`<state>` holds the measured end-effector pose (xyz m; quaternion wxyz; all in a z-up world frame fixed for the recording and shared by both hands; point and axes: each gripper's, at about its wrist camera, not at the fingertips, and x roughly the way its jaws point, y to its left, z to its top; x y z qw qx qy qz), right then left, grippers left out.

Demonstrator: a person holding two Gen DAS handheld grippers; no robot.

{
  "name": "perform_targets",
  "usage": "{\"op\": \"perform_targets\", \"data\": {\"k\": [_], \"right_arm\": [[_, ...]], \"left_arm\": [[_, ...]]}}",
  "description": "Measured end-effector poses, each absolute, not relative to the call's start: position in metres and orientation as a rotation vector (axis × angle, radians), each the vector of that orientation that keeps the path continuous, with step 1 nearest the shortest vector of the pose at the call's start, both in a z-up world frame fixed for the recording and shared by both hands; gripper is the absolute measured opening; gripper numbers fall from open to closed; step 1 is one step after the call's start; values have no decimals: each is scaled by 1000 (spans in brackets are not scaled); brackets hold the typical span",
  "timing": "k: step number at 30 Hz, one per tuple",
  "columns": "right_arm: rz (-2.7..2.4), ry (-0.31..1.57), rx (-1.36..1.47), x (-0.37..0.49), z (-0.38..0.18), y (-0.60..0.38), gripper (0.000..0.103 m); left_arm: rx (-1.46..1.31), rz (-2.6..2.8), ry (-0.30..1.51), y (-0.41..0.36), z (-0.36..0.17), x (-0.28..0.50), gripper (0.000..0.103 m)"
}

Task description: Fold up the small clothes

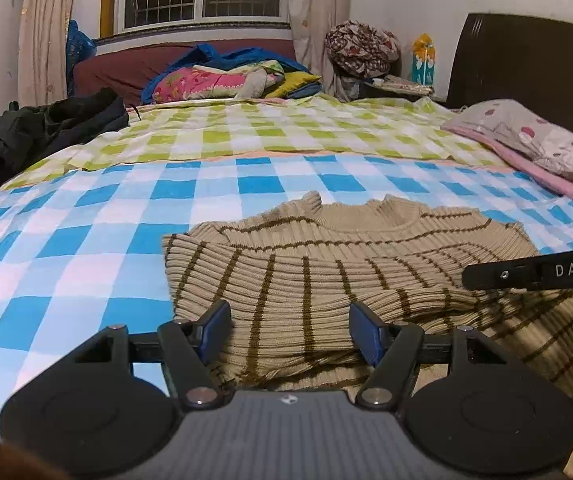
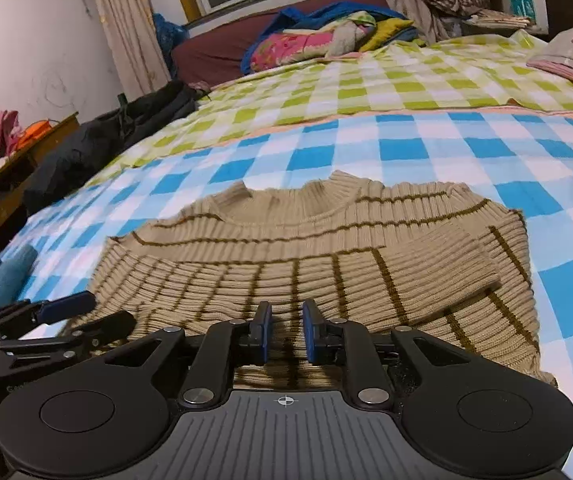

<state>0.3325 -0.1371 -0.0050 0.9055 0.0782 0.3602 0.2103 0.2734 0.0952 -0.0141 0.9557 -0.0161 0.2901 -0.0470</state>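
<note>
A small beige ribbed sweater with brown stripes (image 1: 326,276) lies flat on the blue checked bedsheet (image 1: 66,240), collar away from me, both sleeves folded across its front. It also shows in the right wrist view (image 2: 326,248). My left gripper (image 1: 290,332) is open and empty, low over the sweater's near left part. My right gripper (image 2: 287,332) is over the sweater's near hem, its jaws narrowly apart with nothing between them. Its finger shows at the right of the left wrist view (image 1: 534,274). The left gripper shows at the lower left of the right wrist view (image 2: 66,312).
A green checked sheet (image 1: 266,132) covers the far half of the bed. A black jacket (image 1: 38,132) lies at the left edge. A pink and grey pillow (image 1: 538,148) lies at the right. Piled bedding (image 1: 226,80) sits at the far end under the window.
</note>
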Motion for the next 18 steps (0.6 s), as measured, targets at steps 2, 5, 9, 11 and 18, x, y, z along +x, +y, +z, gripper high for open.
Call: {"op": "perform_targets", "data": {"k": [2, 5, 9, 11, 18], "right_arm": [[452, 725, 148, 327, 1, -132, 21], [484, 710, 137, 324, 5, -122, 21], [526, 731, 107, 328, 1, -105, 21], [551, 756, 74, 328, -3, -99, 21], [571, 773, 83, 326, -10, -105, 21]], "left_arm": [[-42, -102, 577, 94, -11, 272, 71], [-49, -121, 557, 88, -4, 274, 71], [-33, -143, 550, 78, -3, 283, 71], [-21, -142, 577, 77, -9, 288, 71], [1, -145, 606, 80, -21, 279, 74]]}}
